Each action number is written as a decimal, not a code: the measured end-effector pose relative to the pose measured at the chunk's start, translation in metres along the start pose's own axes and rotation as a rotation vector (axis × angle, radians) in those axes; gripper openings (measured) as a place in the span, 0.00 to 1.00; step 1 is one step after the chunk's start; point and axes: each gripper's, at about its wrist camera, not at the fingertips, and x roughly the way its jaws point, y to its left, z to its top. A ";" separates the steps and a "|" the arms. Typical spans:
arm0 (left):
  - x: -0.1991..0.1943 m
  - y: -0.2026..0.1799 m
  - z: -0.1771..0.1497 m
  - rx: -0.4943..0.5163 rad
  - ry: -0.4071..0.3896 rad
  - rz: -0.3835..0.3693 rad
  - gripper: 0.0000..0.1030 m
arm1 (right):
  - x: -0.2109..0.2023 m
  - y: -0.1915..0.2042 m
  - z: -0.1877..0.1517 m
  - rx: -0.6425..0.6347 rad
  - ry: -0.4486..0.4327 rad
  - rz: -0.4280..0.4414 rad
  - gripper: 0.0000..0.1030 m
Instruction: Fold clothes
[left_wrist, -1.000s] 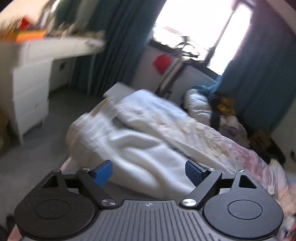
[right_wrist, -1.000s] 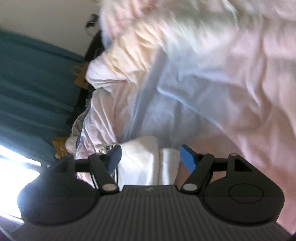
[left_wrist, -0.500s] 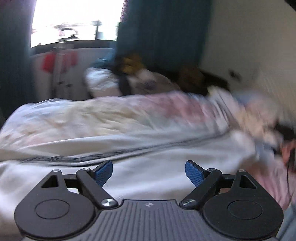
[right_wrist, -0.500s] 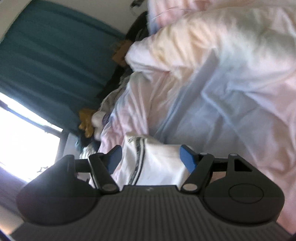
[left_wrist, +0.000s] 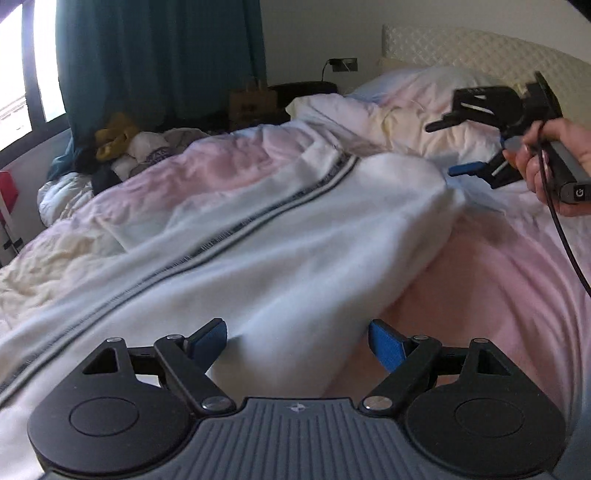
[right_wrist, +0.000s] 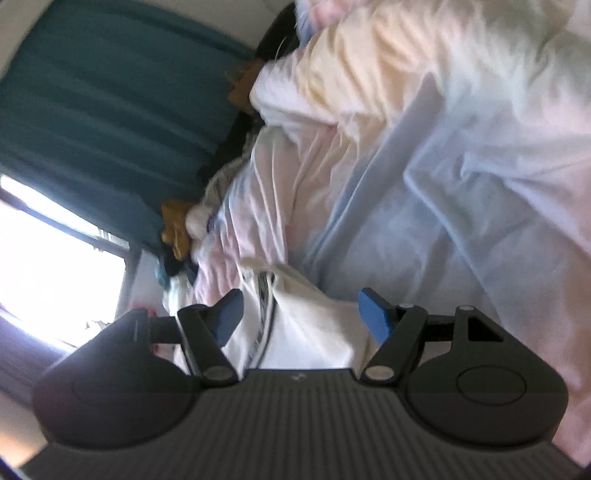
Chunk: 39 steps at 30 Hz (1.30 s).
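Left wrist view has been swung from the white drawers and window, past the curtain, round to the headboard (left_wrist: 480, 48) end of the bed. White garment (left_wrist: 295, 236), earlier a bunched heap, is now seen laid out long across the pink duvet (left_wrist: 498, 280), zip line running diagonally. Right gripper (left_wrist: 443, 147) and right hand (left_wrist: 550, 155) have been brought into frame, jaws apart. Right wrist view has been tilted; more curtain (right_wrist: 110, 110) and window shown.
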 end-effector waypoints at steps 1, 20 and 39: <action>0.005 0.000 -0.002 -0.001 0.006 0.008 0.81 | 0.005 0.001 -0.002 -0.014 0.011 -0.026 0.70; -0.014 0.004 0.012 -0.052 0.016 0.019 0.31 | -0.001 0.038 -0.022 -0.214 -0.079 -0.112 0.09; -0.038 0.011 0.004 -0.117 0.003 -0.055 0.35 | -0.028 -0.015 -0.038 0.171 -0.047 -0.218 0.26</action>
